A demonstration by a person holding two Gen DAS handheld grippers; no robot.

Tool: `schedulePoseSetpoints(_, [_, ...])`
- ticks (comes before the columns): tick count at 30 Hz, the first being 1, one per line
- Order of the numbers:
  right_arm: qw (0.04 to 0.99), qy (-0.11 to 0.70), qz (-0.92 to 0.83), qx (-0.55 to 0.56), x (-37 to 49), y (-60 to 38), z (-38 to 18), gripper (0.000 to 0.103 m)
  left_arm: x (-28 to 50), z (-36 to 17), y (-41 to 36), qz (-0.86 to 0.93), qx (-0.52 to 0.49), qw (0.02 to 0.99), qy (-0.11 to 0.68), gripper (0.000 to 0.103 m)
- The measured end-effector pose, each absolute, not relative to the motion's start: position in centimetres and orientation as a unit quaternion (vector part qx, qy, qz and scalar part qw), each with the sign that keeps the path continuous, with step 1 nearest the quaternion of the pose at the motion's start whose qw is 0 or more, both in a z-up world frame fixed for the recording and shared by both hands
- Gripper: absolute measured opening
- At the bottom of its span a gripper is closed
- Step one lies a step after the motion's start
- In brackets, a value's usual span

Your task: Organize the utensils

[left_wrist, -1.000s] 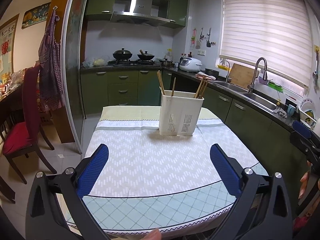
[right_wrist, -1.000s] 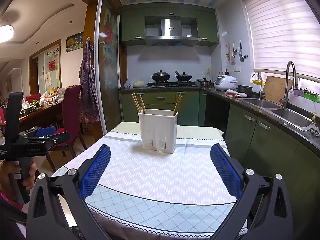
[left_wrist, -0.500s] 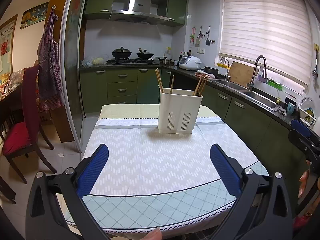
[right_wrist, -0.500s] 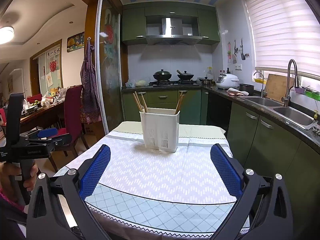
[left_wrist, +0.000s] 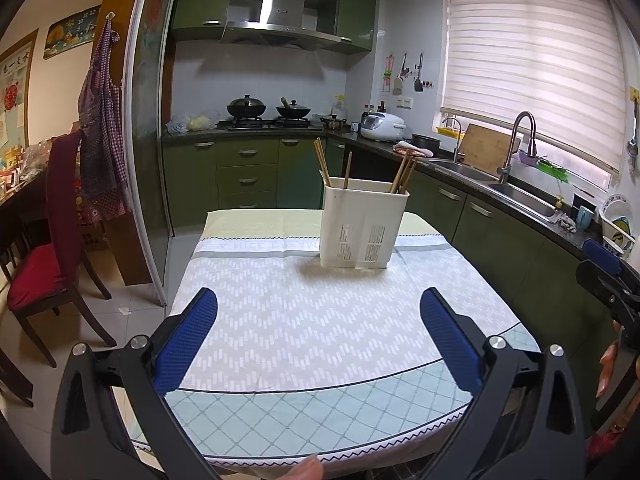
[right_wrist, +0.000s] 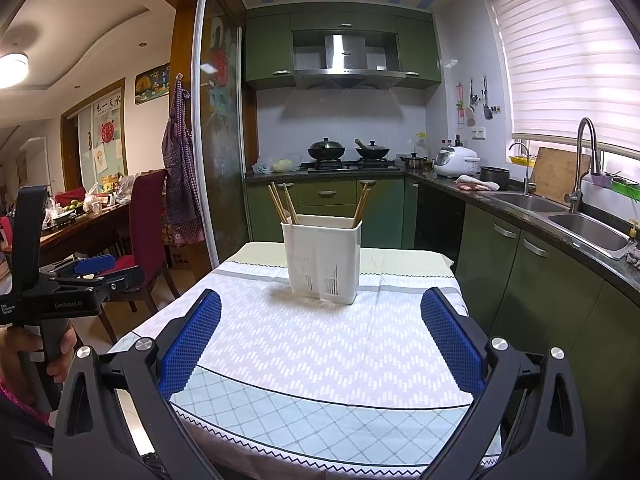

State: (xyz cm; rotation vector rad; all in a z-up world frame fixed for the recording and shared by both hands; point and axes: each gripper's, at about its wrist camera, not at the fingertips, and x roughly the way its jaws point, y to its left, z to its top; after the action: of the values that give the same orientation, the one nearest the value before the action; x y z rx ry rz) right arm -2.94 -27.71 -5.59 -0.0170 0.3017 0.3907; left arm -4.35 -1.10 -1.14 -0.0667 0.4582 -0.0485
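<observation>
A white slotted utensil holder (left_wrist: 362,227) (right_wrist: 322,258) stands upright on the far half of the cloth-covered table (left_wrist: 280,320) (right_wrist: 288,344). Several wooden chopsticks (left_wrist: 322,162) (right_wrist: 280,204) lean out of its compartments, some at the left side and some at the right (left_wrist: 404,172) (right_wrist: 361,202). My left gripper (left_wrist: 318,300) hovers open over the near part of the table, well short of the holder, with nothing between its blue pads. My right gripper (right_wrist: 320,298) is likewise open and empty, facing the holder from the near edge.
Green kitchen cabinets and a counter with a sink (left_wrist: 520,196) (right_wrist: 588,224) run along the right of the table. A red-cushioned chair (left_wrist: 44,240) (right_wrist: 146,224) stands at the left. A hand holds the other gripper's handle (right_wrist: 36,292) at far left in the right wrist view.
Both views have shifted only slightly; the holder sits marginally nearer in the right wrist view. Both grippers stay open and empty.
</observation>
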Motion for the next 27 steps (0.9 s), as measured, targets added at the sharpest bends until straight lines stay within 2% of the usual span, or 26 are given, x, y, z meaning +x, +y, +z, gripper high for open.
schedulePoseSetpoints(27, [0.969,0.152,0.196,-0.007,-2.77,-27.24,-5.82,0.099,-4.48,-1.23,-1.13,-0.017,-0.027,0.973,0.228,0.097])
